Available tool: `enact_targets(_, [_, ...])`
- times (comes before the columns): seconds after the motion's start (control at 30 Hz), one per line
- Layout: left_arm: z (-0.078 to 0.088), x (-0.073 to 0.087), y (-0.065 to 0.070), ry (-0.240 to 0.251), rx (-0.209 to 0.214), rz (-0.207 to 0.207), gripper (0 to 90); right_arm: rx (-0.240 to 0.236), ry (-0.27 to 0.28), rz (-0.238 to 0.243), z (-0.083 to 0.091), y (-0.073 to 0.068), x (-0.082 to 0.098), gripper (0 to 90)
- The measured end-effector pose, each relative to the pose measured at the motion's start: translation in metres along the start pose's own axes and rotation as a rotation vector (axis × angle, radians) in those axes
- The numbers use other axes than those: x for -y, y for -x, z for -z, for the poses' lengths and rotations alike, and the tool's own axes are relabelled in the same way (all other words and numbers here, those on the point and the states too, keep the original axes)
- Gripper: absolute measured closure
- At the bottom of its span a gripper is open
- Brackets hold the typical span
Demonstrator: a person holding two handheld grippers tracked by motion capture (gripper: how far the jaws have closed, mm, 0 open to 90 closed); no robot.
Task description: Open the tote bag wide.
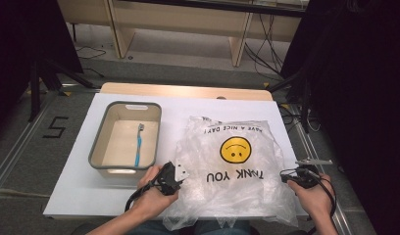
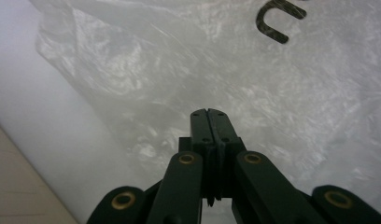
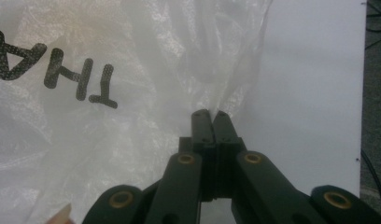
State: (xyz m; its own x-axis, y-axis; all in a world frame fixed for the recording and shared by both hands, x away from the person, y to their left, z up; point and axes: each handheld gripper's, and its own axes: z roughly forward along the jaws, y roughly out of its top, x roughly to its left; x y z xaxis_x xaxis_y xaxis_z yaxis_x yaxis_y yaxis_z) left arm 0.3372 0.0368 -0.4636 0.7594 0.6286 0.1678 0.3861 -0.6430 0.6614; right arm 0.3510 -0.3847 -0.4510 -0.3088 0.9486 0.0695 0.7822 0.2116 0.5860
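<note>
A white table (image 1: 85,196) carries a grey bin (image 1: 97,147) at 9 o'clock of centre; a blue toothbrush (image 1: 138,145) lies inside it. A clear plastic bag (image 1: 247,191) with a yellow smiley face (image 1: 235,149) and black lettering lies at 3 o'clock of the bin. The left gripper (image 1: 177,172), in the left hand (image 1: 153,198), sits at the bag's 8 o'clock edge. The right gripper (image 1: 284,176), in the right hand (image 1: 313,196), sits at the bag's 4 o'clock edge.
</note>
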Motion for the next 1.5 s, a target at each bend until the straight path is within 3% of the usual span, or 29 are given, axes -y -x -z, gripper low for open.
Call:
enact_targets(0.1, [-0.001, -0.005, -0.006, 0.007, -0.021, 0.004, 89.8, 0.006, 0.023, -0.01, 0.001, 0.001, -0.001, 90.0])
enact_targets(0.27, [0.007, -0.005, -0.002, 0.03, -0.004, 0.025, 89.1, -0.005, 0.02, -0.032, 0.001, 0.002, 0.0, 90.0])
enact_targets(0.3, [0.011, -0.004, 0.0, 0.032, -0.003, 0.02, 81.8, -0.005, 0.018, -0.028, 0.001, 0.003, 0.001, 90.0])
enact_targets(0.33, [0.014, -0.003, 0.002, 0.03, -0.001, 0.025, 81.8, -0.005, 0.018, -0.028, 0.001, 0.003, 0.001, 90.0])
enact_targets(0.4, [0.02, 0.001, 0.004, 0.05, -0.004, 0.039, 65.0, -0.006, 0.015, -0.031, 0.0, 0.003, 0.002, 90.0])
enact_targets(0.43, [0.022, 0.003, 0.005, 0.044, -0.005, 0.045, 51.7, -0.006, 0.012, -0.03, 0.0, 0.004, 0.002, 90.0])
enact_targets(0.47, [0.023, 0.005, 0.006, 0.029, -0.011, 0.041, 51.7, -0.006, 0.012, -0.03, 0.0, 0.004, 0.002, 90.0])
enact_targets(0.5, [0.024, 0.011, 0.009, 0.012, -0.04, 0.011, 44.5, -0.008, 0.007, -0.029, 0.0, 0.004, 0.002, 90.0])
enact_targets(0.57, [0.025, 0.013, 0.01, -0.012, -0.046, -0.01, 41.1, -0.007, -0.009, -0.03, 0.0, 0.003, 0.002, 90.0])
enact_targets(0.67, [0.022, 0.017, 0.015, -0.051, -0.017, -0.016, 36.9, 0.005, -0.016, -0.032, 0.001, 0.005, 0.002, 90.0])
enact_targets(0.73, [0.014, 0.02, 0.018, -0.134, 0.029, -0.026, 34.8, 0.009, -0.019, -0.033, 0.001, 0.006, 0.003, 90.0])
enact_targets(0.83, [0.01, 0.022, 0.019, -0.168, 0.03, -0.02, 34.1, 0.004, -0.025, -0.033, 0.001, 0.005, 0.003, 90.0])
enact_targets(0.87, [0.009, 0.022, 0.018, -0.166, 0.033, -0.002, 34.9, 0.005, -0.026, -0.032, 0.001, 0.005, 0.003, 90.0])
enact_targets(0.93, [0.007, 0.022, 0.013, -0.171, 0.067, 0.079, 35.7, 0.003, -0.026, -0.029, 0.001, 0.005, 0.003, 90.0])
enact_targets(0.97, [0.007, 0.022, 0.013, -0.171, 0.067, 0.079, 38.7, 0.001, -0.026, -0.027, 0.001, 0.005, 0.003, 90.0])
enact_targets(1.03, [0.006, 0.024, 0.004, -0.184, 0.134, 0.168, 43.9, 0.001, -0.026, -0.024, 0.0, 0.005, 0.003, 90.0])
enact_targets(1.07, [0.006, 0.024, 0.0, -0.186, 0.144, 0.19, 45.6, 0.0, -0.025, -0.024, 0.0, 0.005, 0.003, 90.0])
enact_targets(1.1, [0.006, 0.024, -0.003, -0.189, 0.14, 0.189, 57.8, 0.002, -0.026, -0.021, 0.0, 0.004, 0.002, 90.0])
enact_targets(1.17, [0.006, 0.025, -0.005, -0.187, 0.135, 0.201, 62.4, 0.001, -0.024, -0.019, 0.0, 0.004, 0.002, 90.0])
enact_targets(1.23, [0.006, 0.023, -0.002, -0.199, 0.105, 0.177, 66.0, -0.004, -0.024, -0.022, 0.001, 0.002, 0.002, 90.0])
enact_targets(1.3, [0.006, 0.021, 0.0, -0.201, 0.103, 0.168, 67.9, -0.005, -0.024, -0.021, 0.001, 0.002, 0.002, 90.0])
enact_targets(1.37, [0.005, 0.019, 0.003, -0.205, 0.101, 0.151, 80.4, -0.007, -0.025, -0.018, 0.0, 0.002, 0.002, 90.0])
enact_targets(1.5, [0.004, 0.017, 0.005, -0.202, 0.096, 0.126, 89.5, -0.01, -0.022, -0.021, 0.0, 0.002, 0.002, 90.0])
